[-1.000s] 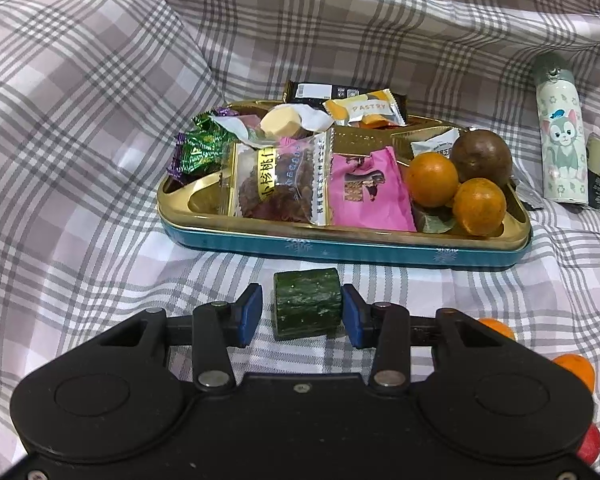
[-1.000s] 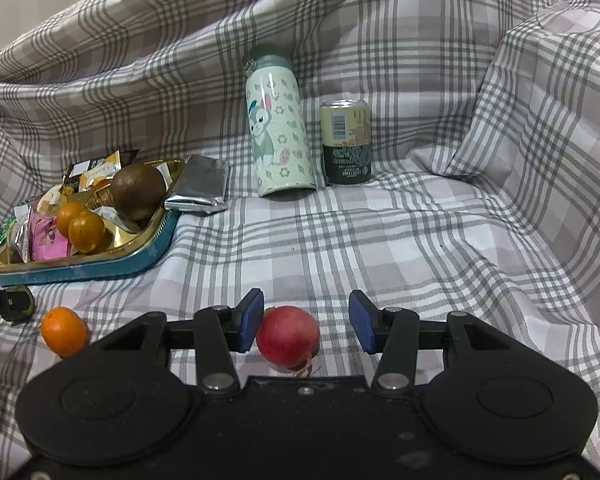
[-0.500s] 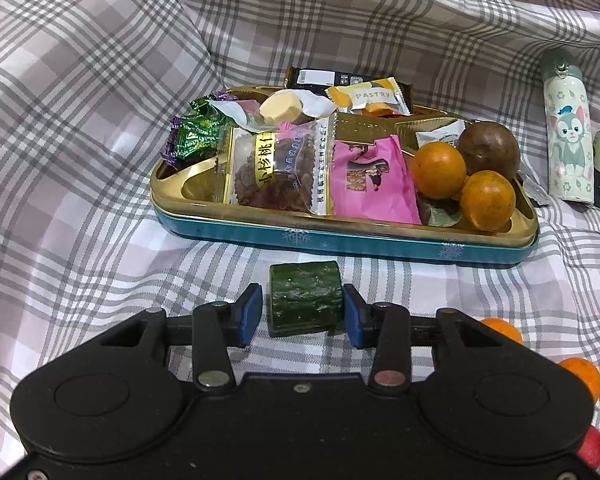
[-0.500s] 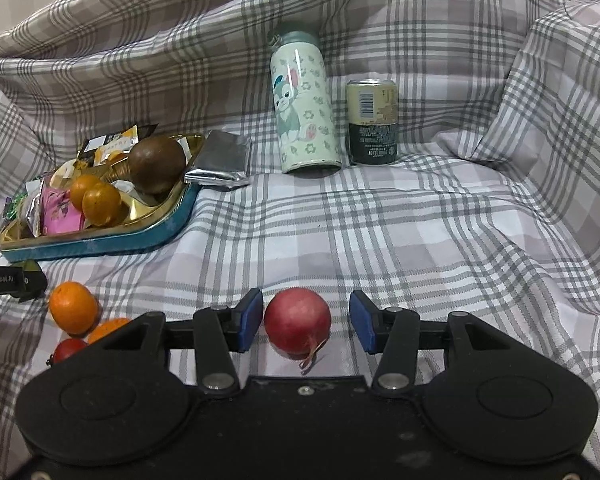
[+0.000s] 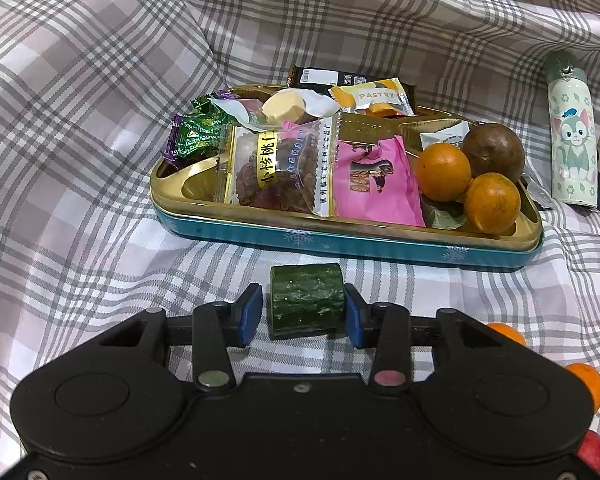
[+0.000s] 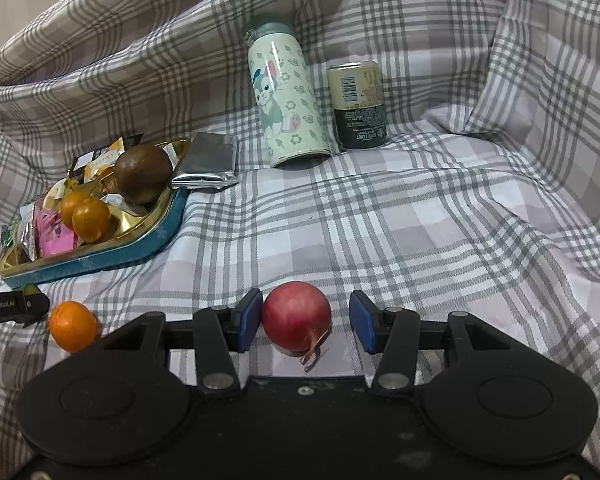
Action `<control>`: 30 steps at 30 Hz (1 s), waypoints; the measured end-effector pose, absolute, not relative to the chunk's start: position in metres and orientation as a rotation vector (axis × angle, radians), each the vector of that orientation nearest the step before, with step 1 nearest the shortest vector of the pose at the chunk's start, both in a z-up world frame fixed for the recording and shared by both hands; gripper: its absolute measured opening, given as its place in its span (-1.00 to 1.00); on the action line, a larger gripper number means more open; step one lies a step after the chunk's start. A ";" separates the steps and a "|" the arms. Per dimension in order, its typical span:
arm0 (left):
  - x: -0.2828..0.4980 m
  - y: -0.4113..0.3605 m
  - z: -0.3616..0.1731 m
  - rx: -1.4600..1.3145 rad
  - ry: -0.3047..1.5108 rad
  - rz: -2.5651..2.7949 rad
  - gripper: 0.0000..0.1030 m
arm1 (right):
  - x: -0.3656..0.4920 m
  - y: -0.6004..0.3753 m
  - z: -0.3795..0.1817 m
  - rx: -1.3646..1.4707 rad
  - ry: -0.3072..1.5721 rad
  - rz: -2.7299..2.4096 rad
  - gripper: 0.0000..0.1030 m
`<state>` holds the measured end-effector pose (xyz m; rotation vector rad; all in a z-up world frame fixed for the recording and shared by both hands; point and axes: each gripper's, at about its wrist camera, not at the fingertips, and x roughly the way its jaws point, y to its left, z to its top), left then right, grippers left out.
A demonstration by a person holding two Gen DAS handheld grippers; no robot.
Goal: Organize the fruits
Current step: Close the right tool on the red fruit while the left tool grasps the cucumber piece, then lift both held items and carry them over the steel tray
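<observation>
A dark green cucumber chunk lies between the fingers of my left gripper. The right pad touches it and a sliver of cloth shows at the left pad, so the gripper is open. Just beyond stands a teal and gold tray holding snack packets, two oranges and a brown round fruit. My right gripper is open around a red apple, which touches the left pad with a clear gap on the right. A loose orange lies to its left.
Plaid cloth covers everything and rises in folds behind and to the right. A cartoon-printed bottle and a drink can stand at the back. A foil packet leans on the tray's right end. More small fruit lies right of the left gripper.
Both views have shifted a little while the cucumber and apple stayed between the fingers. The right gripper swung right, then back left. Finger spacing looks the same on both.
</observation>
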<state>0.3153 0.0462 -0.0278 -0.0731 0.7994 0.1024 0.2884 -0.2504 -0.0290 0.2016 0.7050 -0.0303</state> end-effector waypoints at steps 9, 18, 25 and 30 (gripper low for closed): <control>0.316 0.046 -0.028 -0.064 0.795 0.106 -0.01 | 0.286 -0.241 -0.029 0.137 0.707 0.010 -0.12; 0.314 0.045 -0.028 -0.074 0.778 0.097 -0.13 | 0.283 -0.240 -0.024 0.121 0.688 0.024 -0.26; 0.312 0.044 -0.026 -0.078 0.767 0.097 -0.15 | 0.279 -0.239 -0.017 0.152 0.653 0.045 -0.26; 0.308 0.042 -0.024 -0.072 0.746 0.095 -0.15 | 0.274 -0.235 -0.013 0.145 0.628 0.069 -0.26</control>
